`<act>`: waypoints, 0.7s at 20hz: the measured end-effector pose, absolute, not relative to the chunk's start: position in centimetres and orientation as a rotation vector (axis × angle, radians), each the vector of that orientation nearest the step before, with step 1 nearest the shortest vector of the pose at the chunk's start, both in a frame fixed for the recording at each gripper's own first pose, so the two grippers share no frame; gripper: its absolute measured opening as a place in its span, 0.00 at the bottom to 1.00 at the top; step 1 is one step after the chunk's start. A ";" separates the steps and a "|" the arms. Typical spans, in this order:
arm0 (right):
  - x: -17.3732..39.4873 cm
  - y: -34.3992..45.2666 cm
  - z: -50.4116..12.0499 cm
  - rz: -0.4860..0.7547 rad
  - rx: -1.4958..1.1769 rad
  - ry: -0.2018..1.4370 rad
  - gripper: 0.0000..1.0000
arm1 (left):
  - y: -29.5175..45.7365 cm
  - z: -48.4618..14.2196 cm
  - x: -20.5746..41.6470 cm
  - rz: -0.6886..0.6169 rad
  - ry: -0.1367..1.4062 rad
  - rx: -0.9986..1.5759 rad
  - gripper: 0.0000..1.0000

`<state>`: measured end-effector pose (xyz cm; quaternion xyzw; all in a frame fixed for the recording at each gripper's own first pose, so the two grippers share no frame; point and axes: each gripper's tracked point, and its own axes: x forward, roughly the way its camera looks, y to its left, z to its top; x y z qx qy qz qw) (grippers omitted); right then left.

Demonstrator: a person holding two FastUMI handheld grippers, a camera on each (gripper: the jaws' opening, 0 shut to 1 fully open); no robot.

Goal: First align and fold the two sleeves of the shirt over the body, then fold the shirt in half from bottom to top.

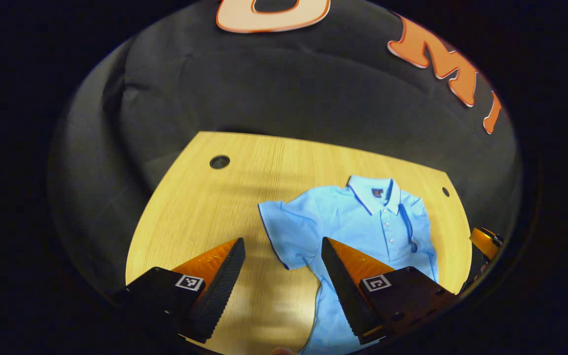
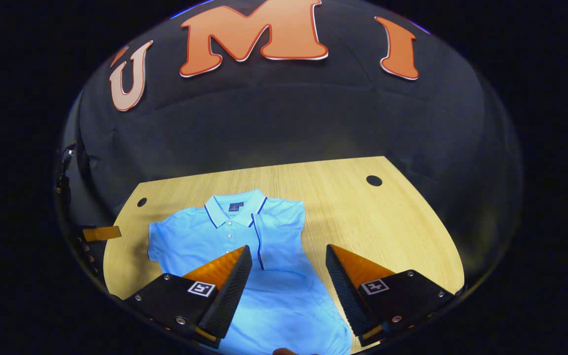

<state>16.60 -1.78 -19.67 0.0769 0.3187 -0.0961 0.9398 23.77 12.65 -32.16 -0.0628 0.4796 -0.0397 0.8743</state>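
Observation:
A light blue polo shirt [image 1: 363,222] lies face up on the wooden table [image 1: 205,207], collar toward the far wall. In the left gripper view one short sleeve [image 1: 281,229] is spread out flat to the side. The other sleeve [image 2: 279,236] is folded over the body beside the button placket. My left gripper [image 1: 282,241] is open above the spread sleeve's outer edge, holding nothing. My right gripper [image 2: 289,249] is open above the folded sleeve and the shirt's side, also holding nothing. The shirt's lower part [image 2: 284,305] runs under the fingers toward me.
The table has round holes near its far corners [image 1: 219,161] [image 2: 373,180]. Bare wood lies on both sides of the shirt. The right gripper [image 1: 483,241] shows at the edge of the left gripper view, and the left gripper [image 2: 101,232] at the edge of the right gripper view.

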 end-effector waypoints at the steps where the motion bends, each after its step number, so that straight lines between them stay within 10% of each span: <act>1: 16.0 -1.8 -19.2 -0.212 0.150 0.633 0.92 | 12.6 -33.2 24.4 -0.093 1.035 -0.136 1.00; 14: 10.1 -3.9 -17.0 -0.304 0.016 0.573 0.93 | 12.5 -43.2 29.2 0.010 1.386 -0.095 1.00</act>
